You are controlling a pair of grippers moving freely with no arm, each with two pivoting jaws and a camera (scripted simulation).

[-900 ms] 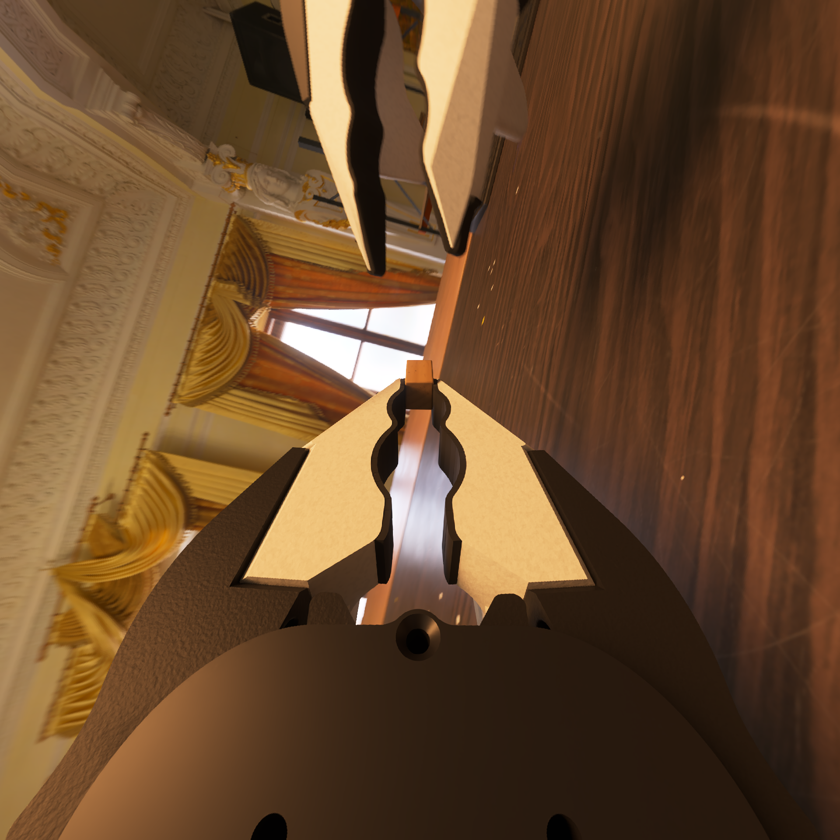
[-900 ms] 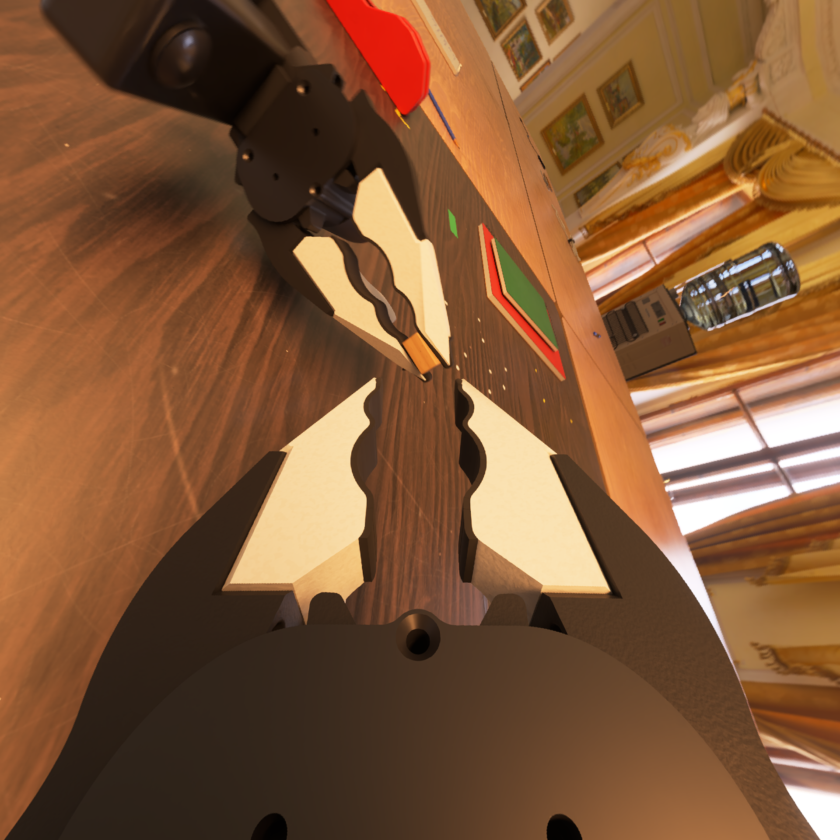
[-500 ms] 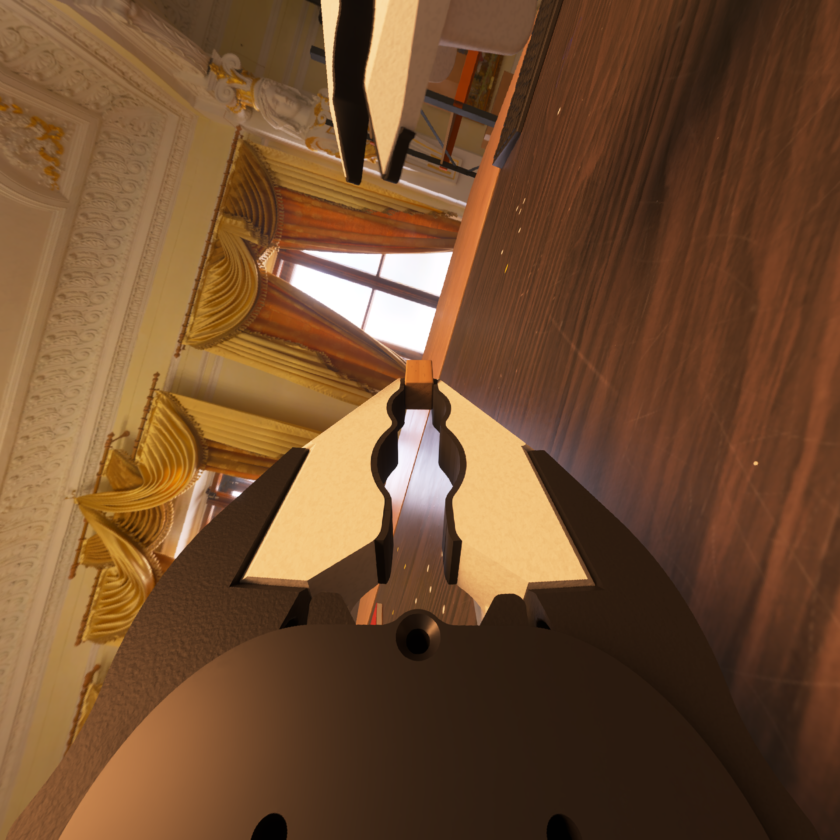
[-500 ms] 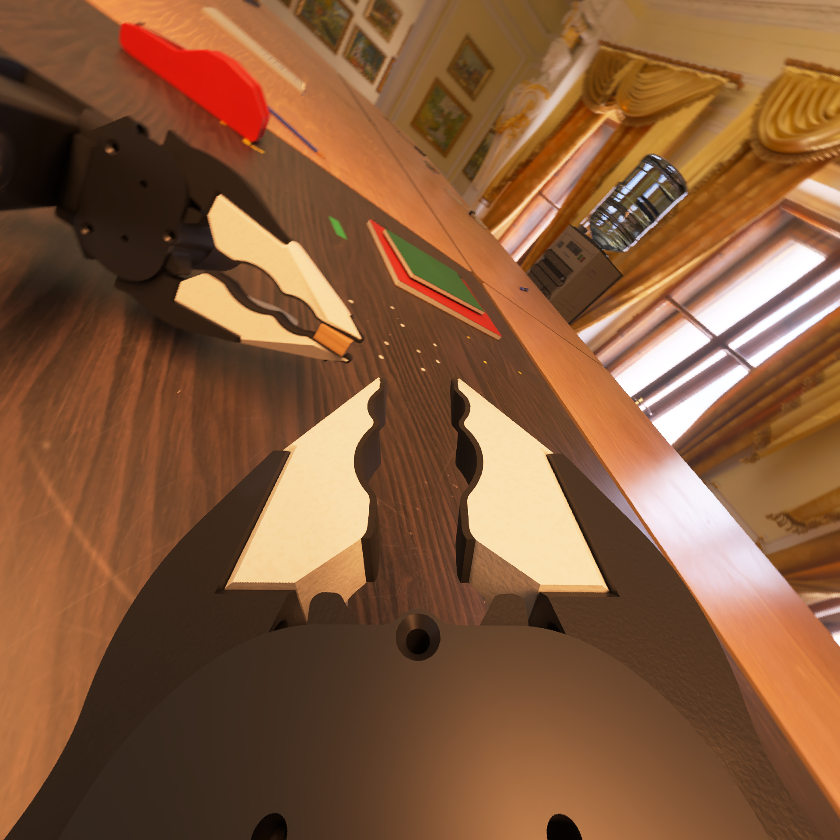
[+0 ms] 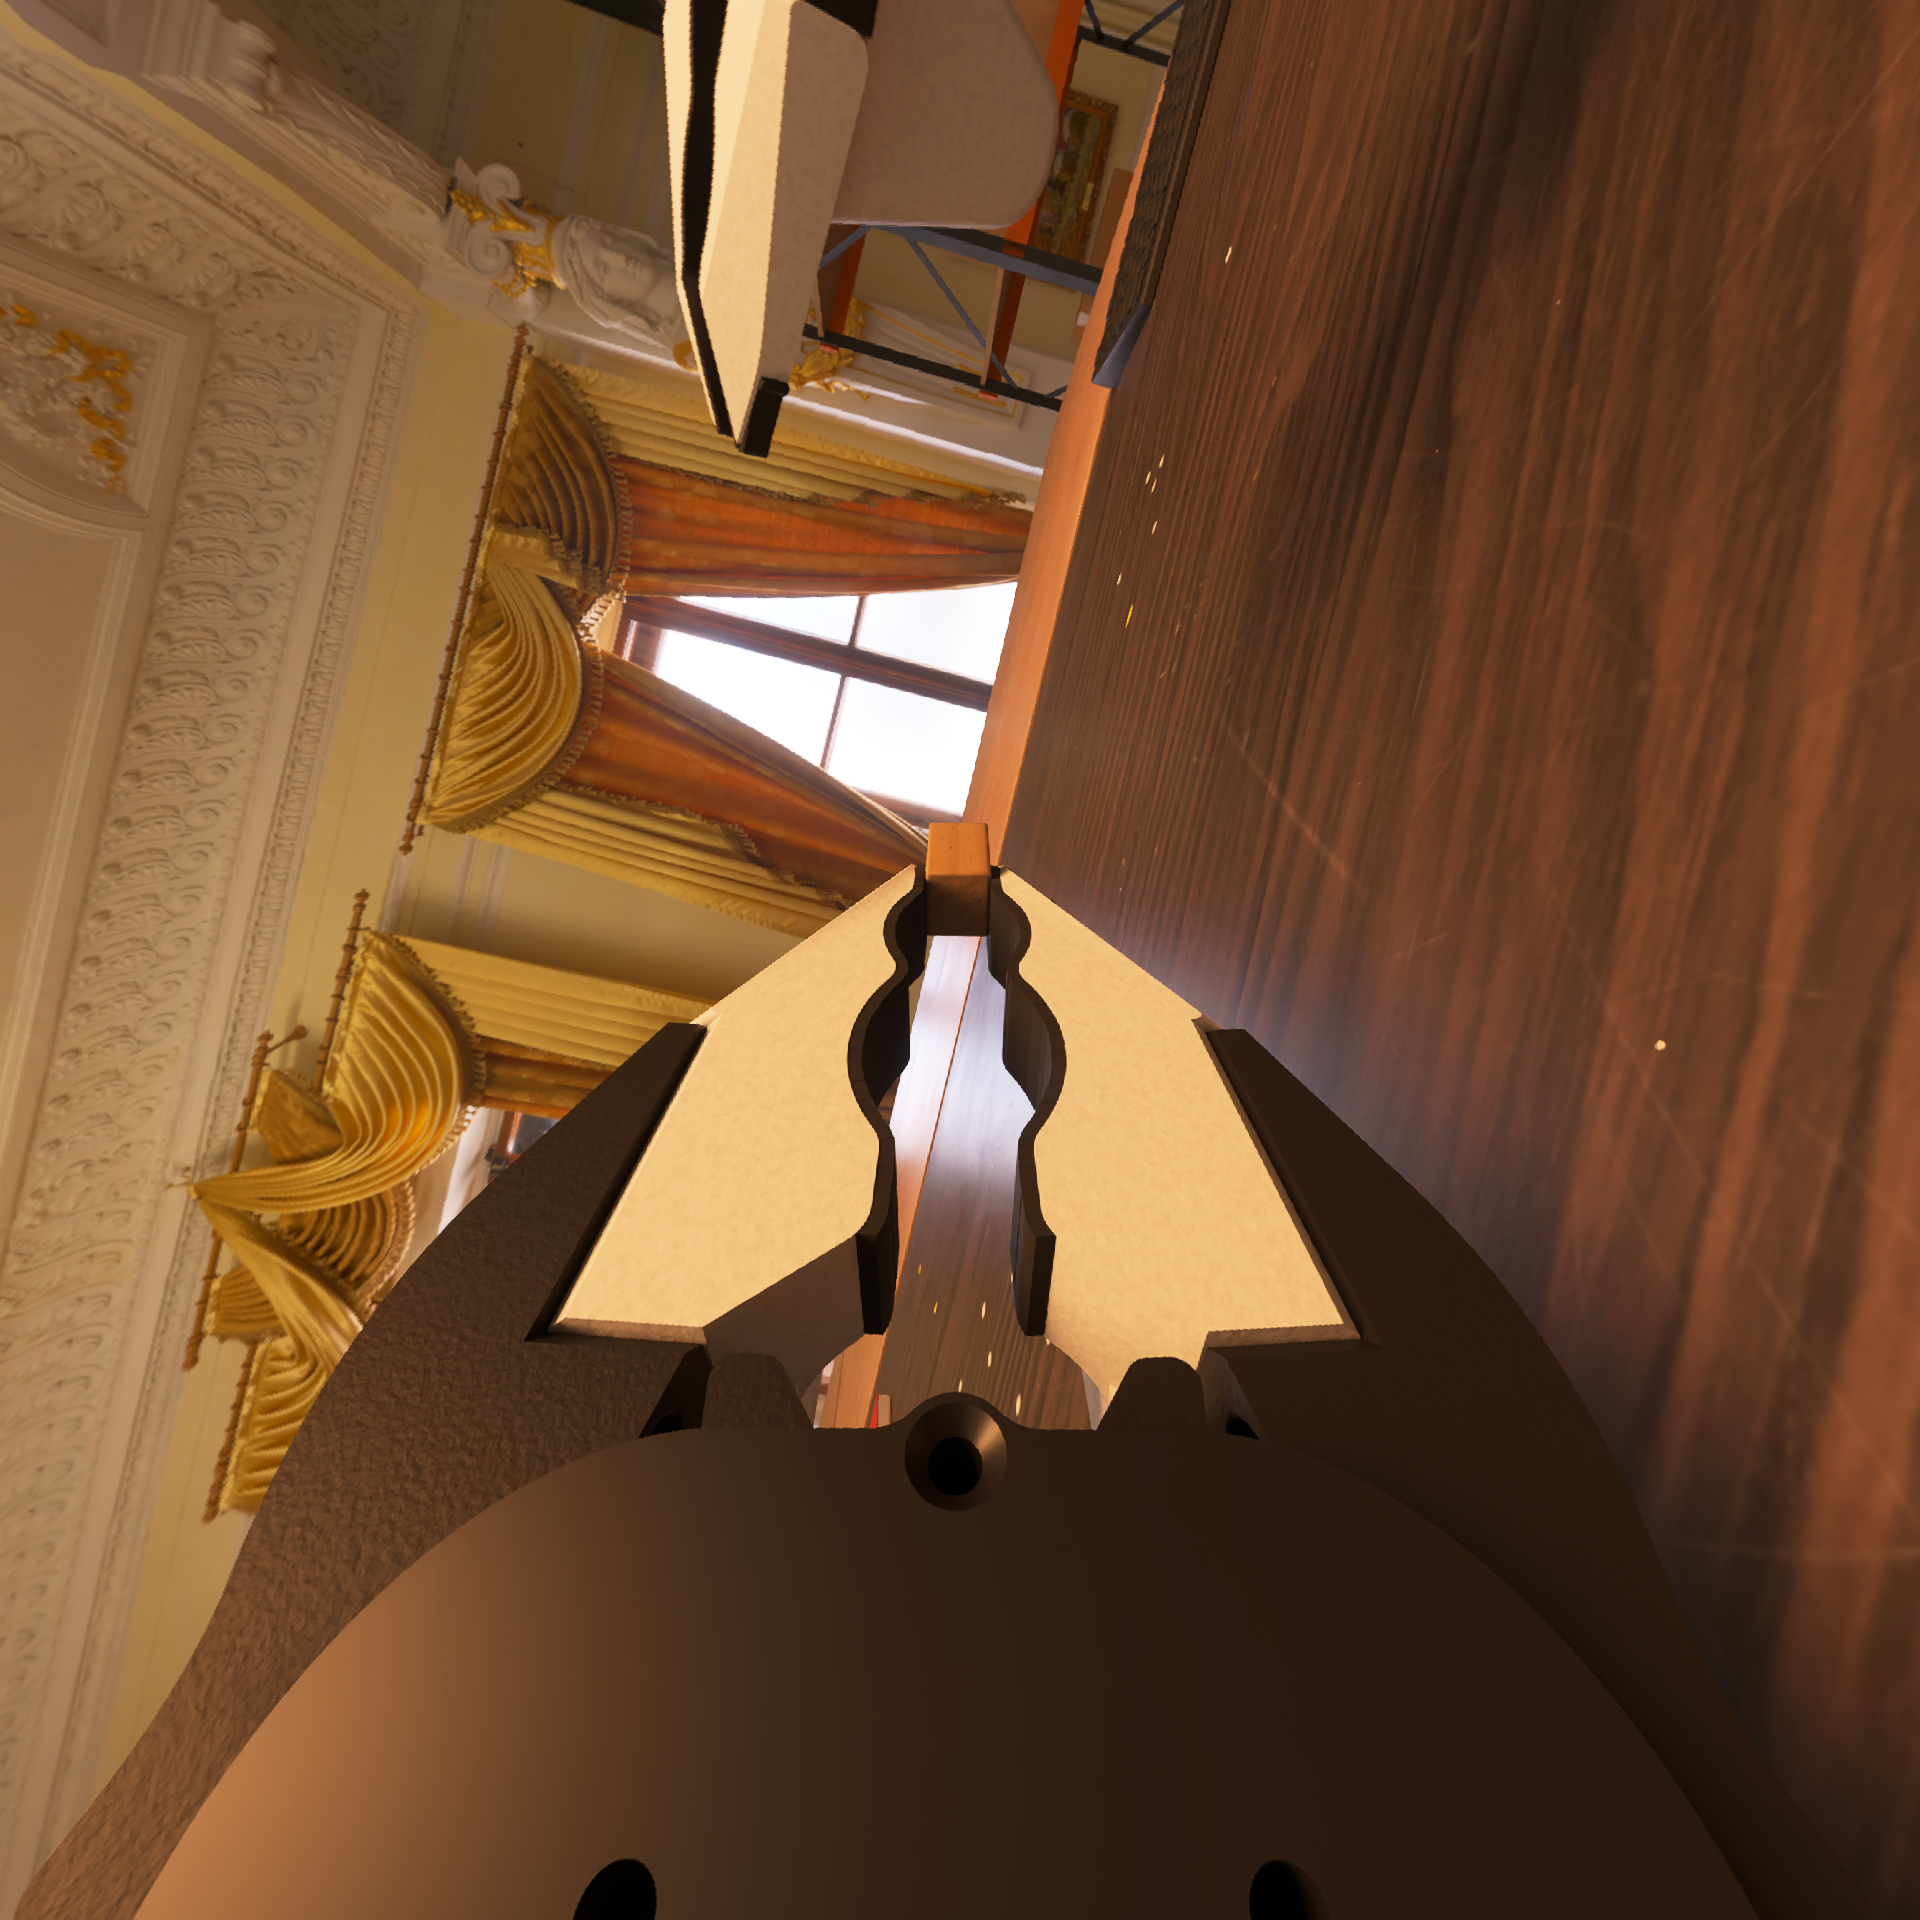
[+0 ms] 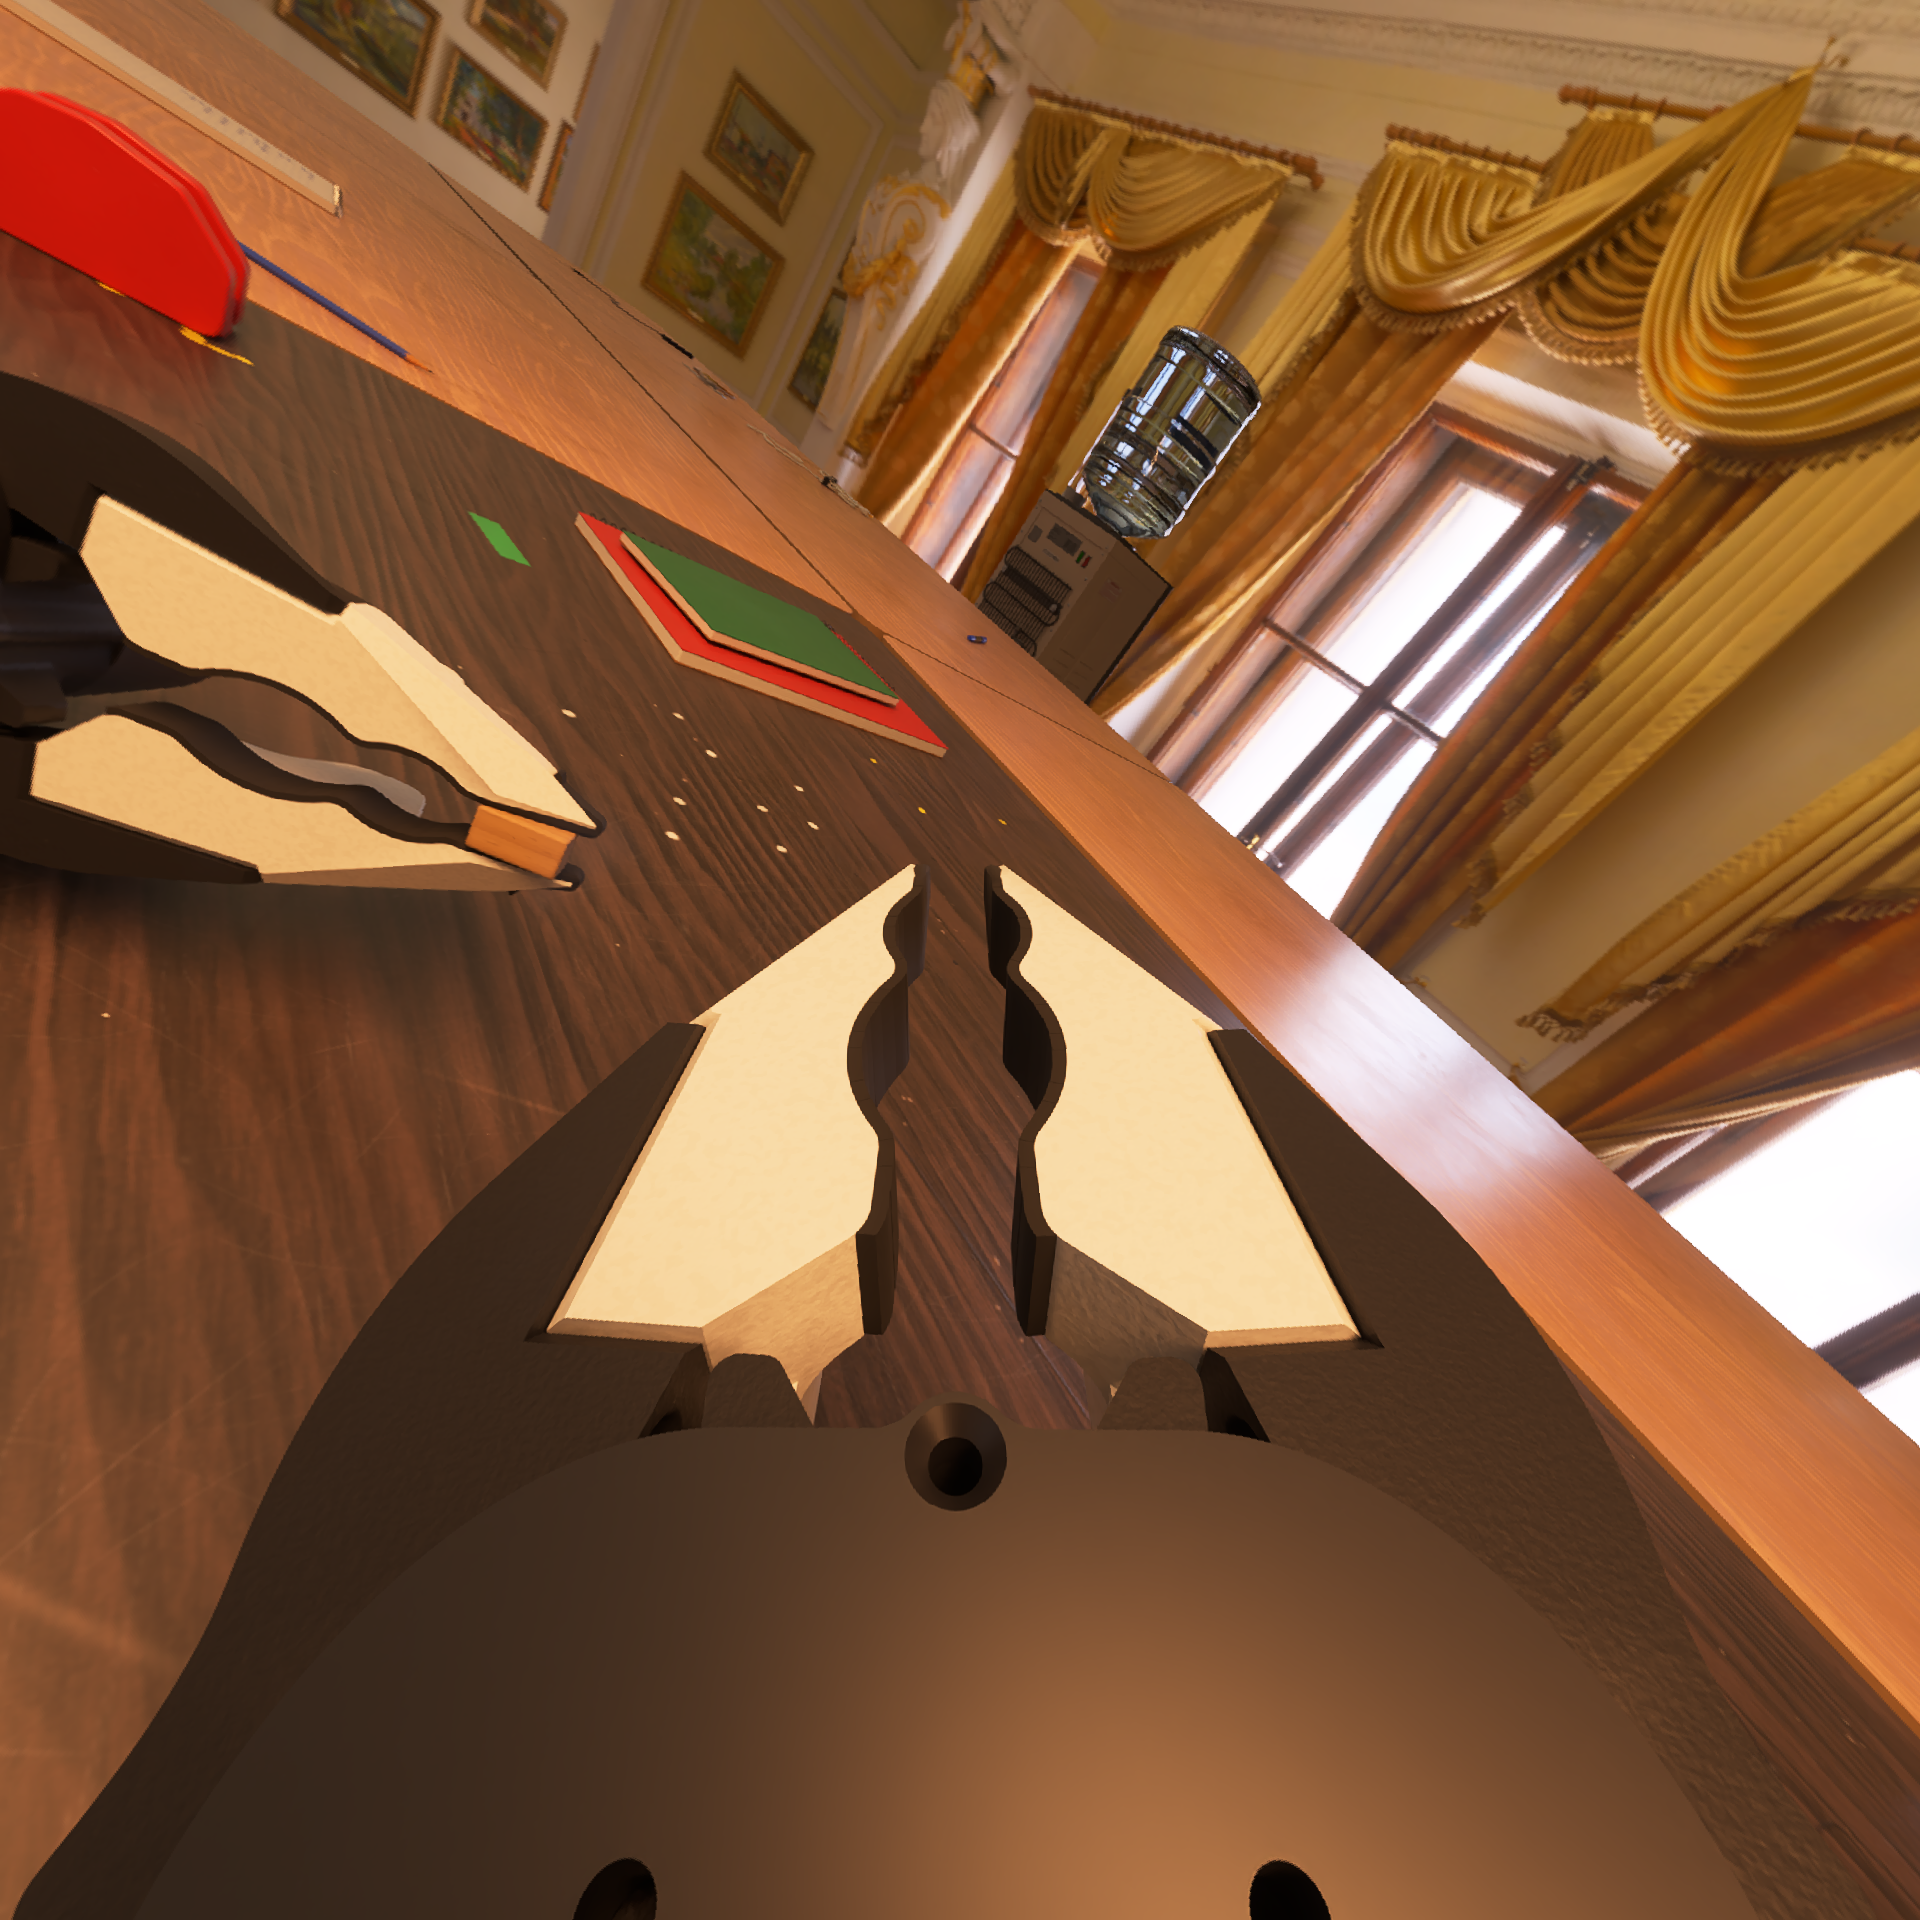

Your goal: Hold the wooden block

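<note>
Wooden block (image 5: 957,879) pinched at the fingertips of the left hand-held gripper (image 5: 957,894), right hand-held gripper (image 6: 951,883) nearby, slightly spread, empty

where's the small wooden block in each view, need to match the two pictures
Left wrist view: the small tan wooden block sits at picture centre, pinched at the tips of the left gripper, whose jaws are closed on it.
Right wrist view: the block is at left of centre, above the dark wooden table.
Shared landmark: the left gripper's cream fingers.
</note>
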